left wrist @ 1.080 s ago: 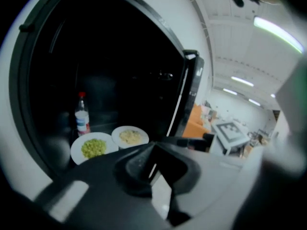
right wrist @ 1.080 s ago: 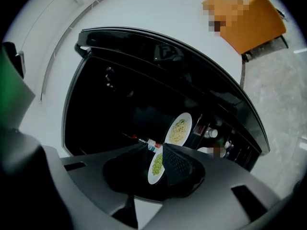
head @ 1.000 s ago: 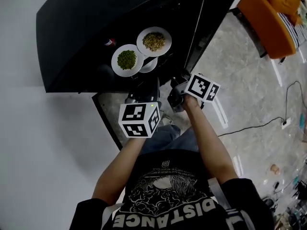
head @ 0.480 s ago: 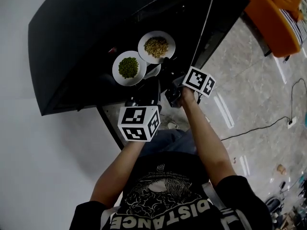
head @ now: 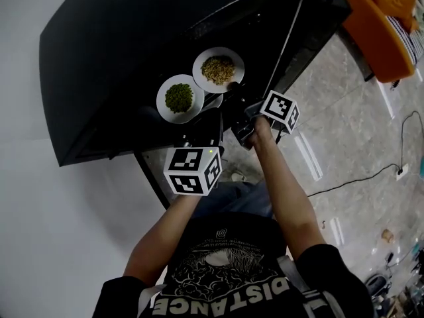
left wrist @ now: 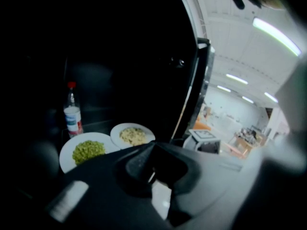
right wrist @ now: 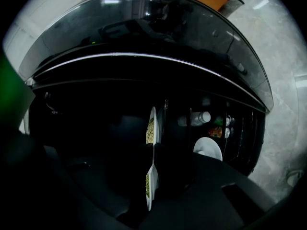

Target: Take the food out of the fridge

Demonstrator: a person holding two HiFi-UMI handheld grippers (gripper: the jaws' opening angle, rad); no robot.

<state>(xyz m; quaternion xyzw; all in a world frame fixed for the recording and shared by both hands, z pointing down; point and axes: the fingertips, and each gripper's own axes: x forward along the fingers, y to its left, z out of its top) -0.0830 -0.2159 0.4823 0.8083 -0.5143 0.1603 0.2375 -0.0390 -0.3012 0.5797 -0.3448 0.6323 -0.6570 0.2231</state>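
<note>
Two white plates stand side by side on a shelf of the open black fridge point(head: 132, 38): one of green food point(head: 178, 98), one of yellowish food point(head: 218, 69). My right gripper point(head: 235, 93), rolled on its side, reaches the near rim of the yellowish plate. Its jaws have just been closing, and the thin rim sits between them point(right wrist: 152, 145). The green plate point(right wrist: 148, 186) shows edge-on through the slit. My left gripper point(head: 207, 121) hovers just short of the green plate point(left wrist: 88, 150). Its blurred tips point(left wrist: 153, 147) seem to meet on nothing.
A small bottle with a red cap point(left wrist: 72, 115) stands behind the plates. A third, bare white plate point(right wrist: 207, 147) lies lower down. The fridge door point(head: 291, 45) stands open at the right. An orange seat point(head: 377, 18) and a cable point(head: 358, 174) are on the floor.
Both grippers have moved closer to the plates. The right one has dropped and rolled, and its tips now lie at the yellowish plate's rim.
</note>
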